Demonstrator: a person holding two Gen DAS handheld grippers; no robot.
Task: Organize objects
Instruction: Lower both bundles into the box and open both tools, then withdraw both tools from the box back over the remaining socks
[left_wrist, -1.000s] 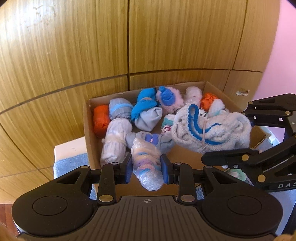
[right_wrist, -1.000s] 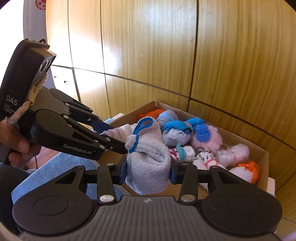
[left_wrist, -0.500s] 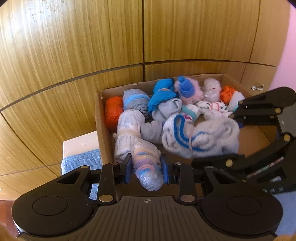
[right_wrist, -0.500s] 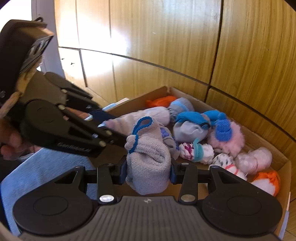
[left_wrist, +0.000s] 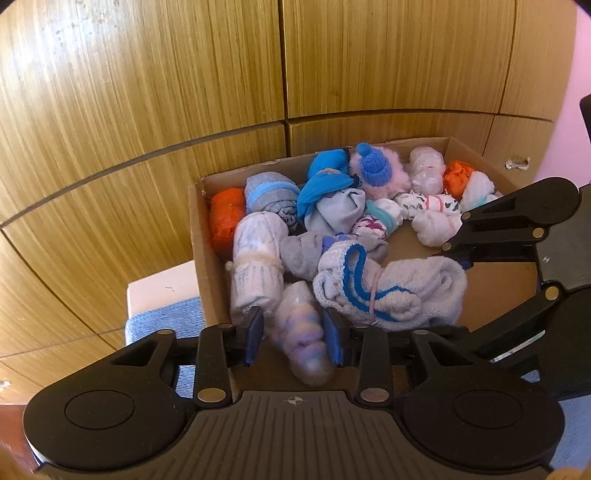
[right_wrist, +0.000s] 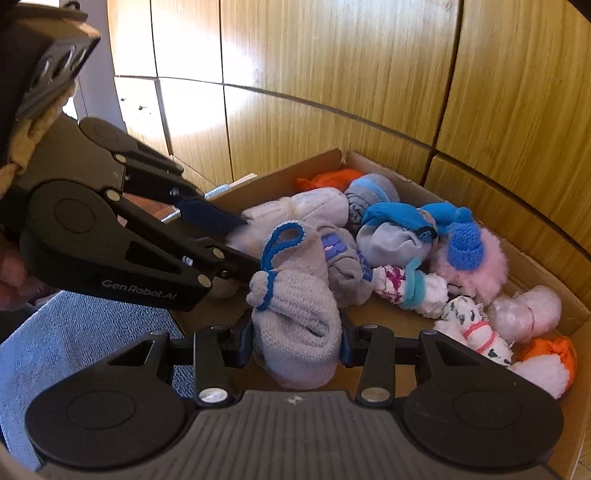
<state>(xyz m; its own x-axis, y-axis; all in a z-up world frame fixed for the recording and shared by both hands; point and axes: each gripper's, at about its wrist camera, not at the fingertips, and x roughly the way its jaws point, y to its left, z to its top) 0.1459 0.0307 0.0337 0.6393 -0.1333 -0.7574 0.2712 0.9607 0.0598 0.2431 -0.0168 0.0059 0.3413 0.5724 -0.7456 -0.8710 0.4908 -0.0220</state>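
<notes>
While the cardboard box (left_wrist: 201, 258) is cut off behind both tools, the right gripper (right_wrist: 296, 341) pinches a grey knitted sock roll (right_wrist: 295, 317) lying lengthwise toward the camera. The left gripper (left_wrist: 291, 338) jaws are opening around a blurred pastel sock roll (left_wrist: 301, 336).

a cardboard box (left_wrist: 201, 236) holds rolled sock bundles in white, grey, blue, orange and fluffy pink. a pastel-striped roll (left_wrist: 301, 339) lies at the box's near edge, blurred. just beside it, a grey knit bundle with blue trim (right_wrist: 295, 314) stands upright over the near floor of the box.
</notes>
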